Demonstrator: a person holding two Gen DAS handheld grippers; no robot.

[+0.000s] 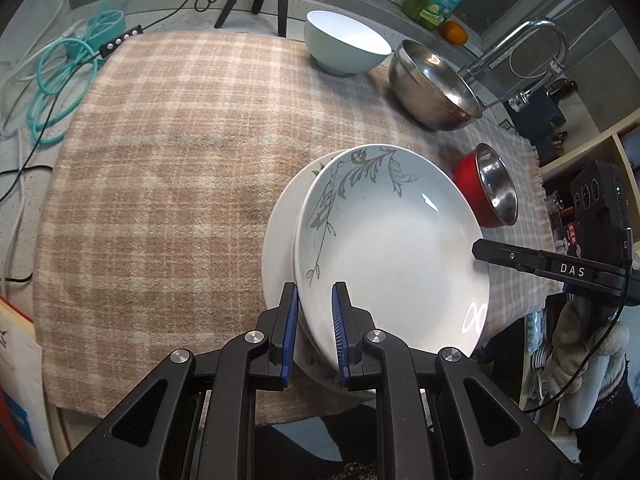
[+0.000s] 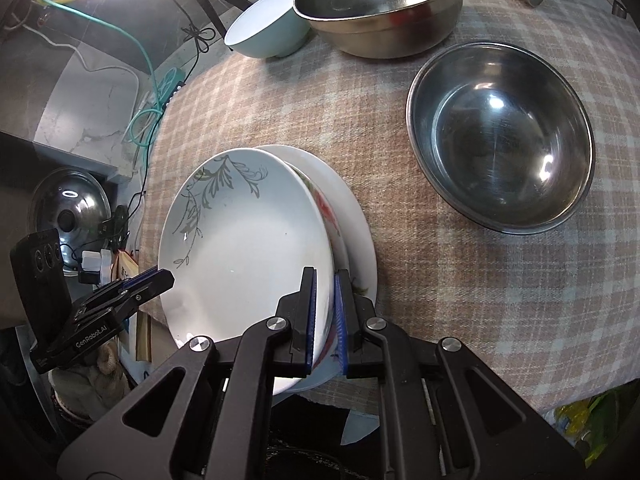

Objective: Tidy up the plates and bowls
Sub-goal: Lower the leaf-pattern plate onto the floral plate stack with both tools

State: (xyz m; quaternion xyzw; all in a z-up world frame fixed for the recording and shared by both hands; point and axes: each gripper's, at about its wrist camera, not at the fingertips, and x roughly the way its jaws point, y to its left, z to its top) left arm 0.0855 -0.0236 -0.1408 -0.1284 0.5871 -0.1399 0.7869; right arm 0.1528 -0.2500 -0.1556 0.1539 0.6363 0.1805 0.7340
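The plaid cloth covers the table and carries all the dishes. At its far left edge lie coiled teal cables. The left gripper stands at the near left rim of the leaf-patterned plate; its blue-padded fingers straddle that rim with a gap remaining on either side, so the fingers are parted and not clamped. The leaf-patterned plate sits on top of a stack, over a red-flowered plate and a plain white plate at the bottom, near the front edge of the cloth. The right gripper is at the opposite rim of the stack; its fingers are drawn close together on the rims of the upper plates, pinching them. Behind the stack, at the far edge of the cloth, a pale blue bowl stands upright, just beside a large steel bowl. To the right of the stack, apart from it, stands a red bowl with a steel lining. A faucet rises behind the large steel bowl.
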